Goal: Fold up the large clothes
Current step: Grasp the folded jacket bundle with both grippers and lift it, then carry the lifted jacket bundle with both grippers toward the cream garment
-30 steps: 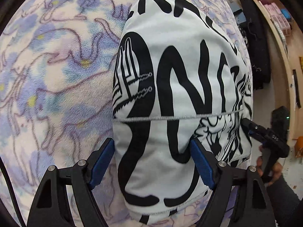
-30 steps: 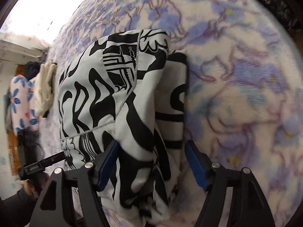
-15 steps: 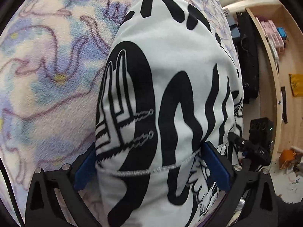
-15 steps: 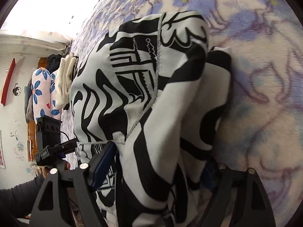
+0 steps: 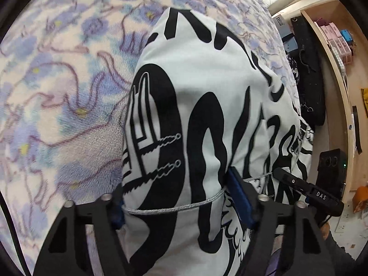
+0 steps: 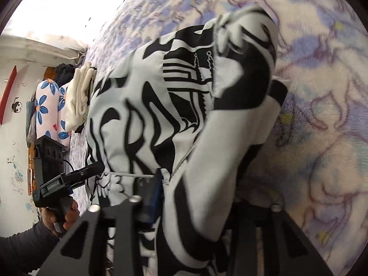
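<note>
A white garment with bold black lettering (image 5: 207, 119) lies folded on a floral blanket (image 5: 57, 92). My left gripper (image 5: 181, 204) is shut on the garment's near edge, at a grey stitched hem. My right gripper (image 6: 195, 195) is shut on the thick bunched edge of the same garment (image 6: 161, 105); its right finger is hidden under the cloth. Each gripper shows in the other's view: the right one (image 5: 306, 191) at the garment's right side, the left one (image 6: 69, 179) at its left side.
The blanket (image 6: 322, 115) covers the bed all round the garment. A wooden shelf unit (image 5: 333, 69) and a black bag (image 5: 308, 73) stand beyond the bed's right edge. Folded cream cloth (image 6: 78, 99) and flowered pillows (image 6: 48, 110) lie at the far left.
Both grippers have closed in on the garment's near edge and shut on it. The cloth has bunched up and risen between the fingers.
</note>
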{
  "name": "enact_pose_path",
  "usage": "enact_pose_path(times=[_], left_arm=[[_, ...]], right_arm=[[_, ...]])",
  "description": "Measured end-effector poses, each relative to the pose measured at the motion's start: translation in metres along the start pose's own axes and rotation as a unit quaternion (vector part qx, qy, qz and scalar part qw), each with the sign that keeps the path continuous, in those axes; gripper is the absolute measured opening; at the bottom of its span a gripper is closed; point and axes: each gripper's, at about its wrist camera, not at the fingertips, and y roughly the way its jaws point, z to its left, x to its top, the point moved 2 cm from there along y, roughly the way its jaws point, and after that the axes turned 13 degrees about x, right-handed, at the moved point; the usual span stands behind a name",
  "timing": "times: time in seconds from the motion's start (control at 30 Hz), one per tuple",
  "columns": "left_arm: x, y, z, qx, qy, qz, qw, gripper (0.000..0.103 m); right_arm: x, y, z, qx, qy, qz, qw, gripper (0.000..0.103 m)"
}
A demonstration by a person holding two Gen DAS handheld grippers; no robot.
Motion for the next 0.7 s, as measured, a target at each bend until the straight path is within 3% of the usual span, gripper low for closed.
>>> enact_pose_path(times=[0.13, 0.4, 0.7], left_arm=[[0.005, -0.024, -0.019, 0.022, 0.015, -0.008, 0.9996, 0.060], [0.001, -0.074, -0.038, 0.045, 0.031, -0.015, 0.9984, 0.057], [-0.026, -0.129, 0.017, 0.020, 0.029, -0.030, 0.9989, 0.055]], right_arm=[[-0.005, -0.006, 0.024, -0.020, -0.022, -0.007, 1.000, 0.025], [-0.023, -0.015, 0.058, -0.020, -0.020, 0.008, 1.000, 0.024], [-0.046, -0.027, 0.102, -0.034, -0.052, 0.018, 0.998, 0.024]])
